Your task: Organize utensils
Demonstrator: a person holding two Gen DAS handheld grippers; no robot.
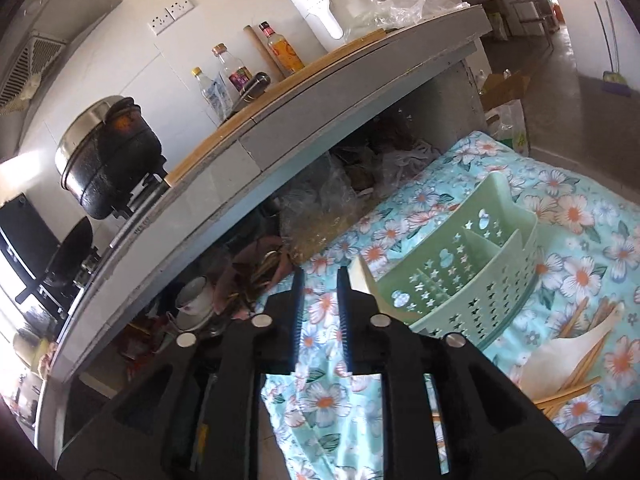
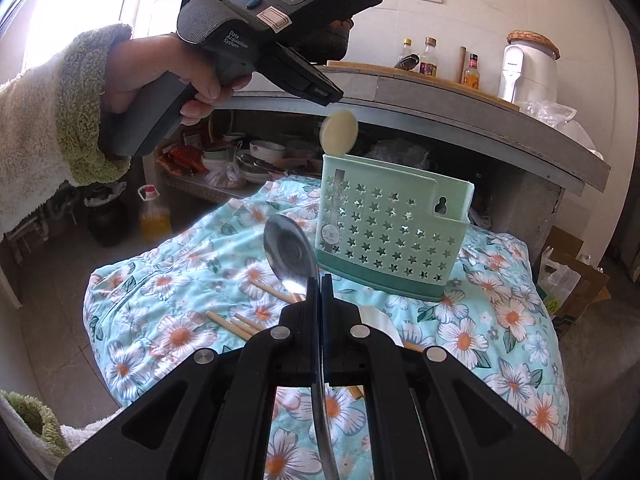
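Right gripper: the right gripper (image 2: 320,280) is clenched on the handle of a metal spoon (image 2: 290,254), bowl pointing up and forward at centre frame, presumably so it can go handle-down into the caddy.
Left gripper: the left gripper (image 1: 319,276) hangs released with nothing between its fingers, raised just above the caddy at upper left of the right view.
Caddy: the green caddy (image 2: 384,232) stands upright on the floral cloth (image 2: 180,280), its divided compartments open upward.
White spoon: a white spoon (image 2: 339,133) already stands in the caddy's left end.
Still loose: chopsticks (image 2: 240,324) and a white ladle (image 1: 568,354) lie on the cloth, apparently awaiting sorting.
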